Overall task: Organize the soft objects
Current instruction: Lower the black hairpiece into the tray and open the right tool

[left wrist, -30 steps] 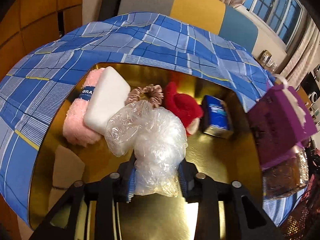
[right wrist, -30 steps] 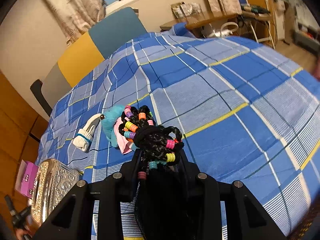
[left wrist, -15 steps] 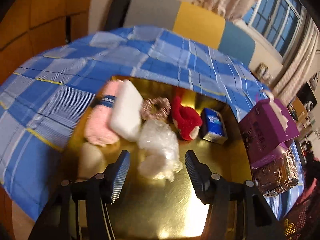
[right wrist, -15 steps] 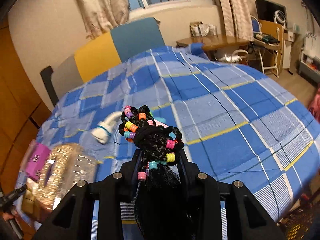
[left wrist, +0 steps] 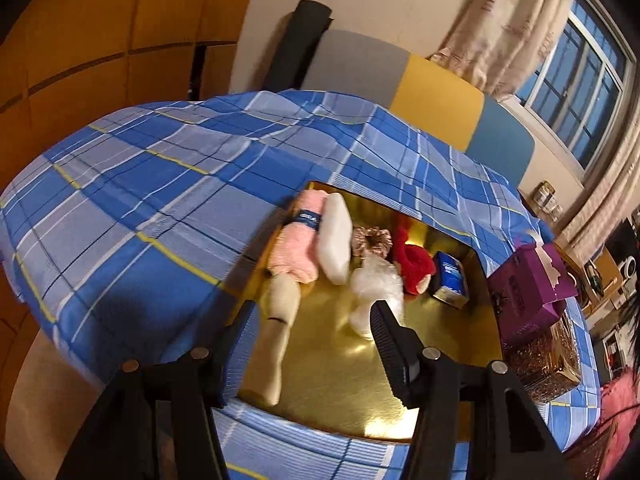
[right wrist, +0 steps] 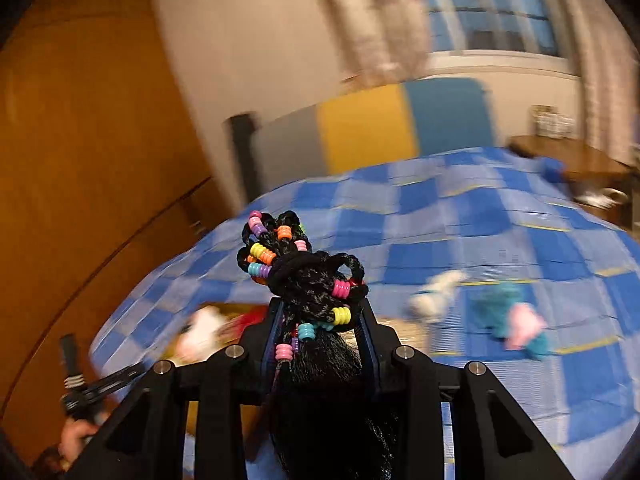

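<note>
Right tongs [right wrist: 320, 320] clamp a black braided hairpiece [right wrist: 308, 276], ropey synthetic strands knotted at the top and strung with ribbed plastic beads in pink, orange, yellow, teal and purple; it is held up over the bed, loose hair hanging down between the jaws. View blurred.

Left tongs [left wrist: 310, 316] spread wide, holding nothing, above the near edge of a gold tray [left wrist: 340, 392], shiny and rectangular, lying on the bed. In the tray, along its far side, left to right:
- one fluffy pink roll [left wrist: 294, 248] with a dark band
- one smooth white pad [left wrist: 335, 248]
- one satin scrunchie [left wrist: 372, 240]
- one crinkly clear plastic bag [left wrist: 376, 292], in front of the scrunchie
- one red plush [left wrist: 414, 266]
- one blue packet [left wrist: 452, 280]

Blue plaid bedsheet [left wrist: 140, 200]. Right of the tray: one purple paper bag [left wrist: 528, 300], one embossed gold box [left wrist: 548, 360]. Farther across the bed, right view: one white sock [right wrist: 434, 296], one teal-and-pink soft item [right wrist: 510, 320], both blurred.
</note>
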Demonstrator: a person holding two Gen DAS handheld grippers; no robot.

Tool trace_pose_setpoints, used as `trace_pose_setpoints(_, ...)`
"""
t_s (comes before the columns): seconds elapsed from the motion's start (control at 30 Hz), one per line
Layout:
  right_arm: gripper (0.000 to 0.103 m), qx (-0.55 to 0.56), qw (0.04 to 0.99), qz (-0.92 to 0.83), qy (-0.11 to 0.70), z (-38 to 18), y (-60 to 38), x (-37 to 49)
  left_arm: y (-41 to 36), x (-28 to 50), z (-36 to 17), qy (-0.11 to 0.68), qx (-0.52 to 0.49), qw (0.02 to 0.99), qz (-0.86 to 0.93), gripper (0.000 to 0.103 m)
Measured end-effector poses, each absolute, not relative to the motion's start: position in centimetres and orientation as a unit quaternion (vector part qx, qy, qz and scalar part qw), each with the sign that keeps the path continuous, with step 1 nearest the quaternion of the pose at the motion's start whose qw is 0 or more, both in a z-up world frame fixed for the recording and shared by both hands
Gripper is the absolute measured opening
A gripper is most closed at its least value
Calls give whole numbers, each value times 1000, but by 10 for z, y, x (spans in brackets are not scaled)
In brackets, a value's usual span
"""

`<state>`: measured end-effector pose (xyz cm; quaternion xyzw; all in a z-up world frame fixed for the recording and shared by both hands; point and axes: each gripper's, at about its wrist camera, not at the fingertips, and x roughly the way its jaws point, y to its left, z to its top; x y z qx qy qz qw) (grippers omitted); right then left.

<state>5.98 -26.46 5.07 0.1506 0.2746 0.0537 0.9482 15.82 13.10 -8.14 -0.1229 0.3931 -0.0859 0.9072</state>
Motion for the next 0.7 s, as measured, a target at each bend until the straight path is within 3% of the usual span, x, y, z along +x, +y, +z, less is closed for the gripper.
trace_pose_setpoints(0.37,35,38,893,205,399,-42,-63,151,168,139,-80,379,-165,908,-69,58)
trace_pose_setpoints(0.7,35,41,846,203,491,-112,-3,205,197,135,-94,393,-193,898,-50,58)
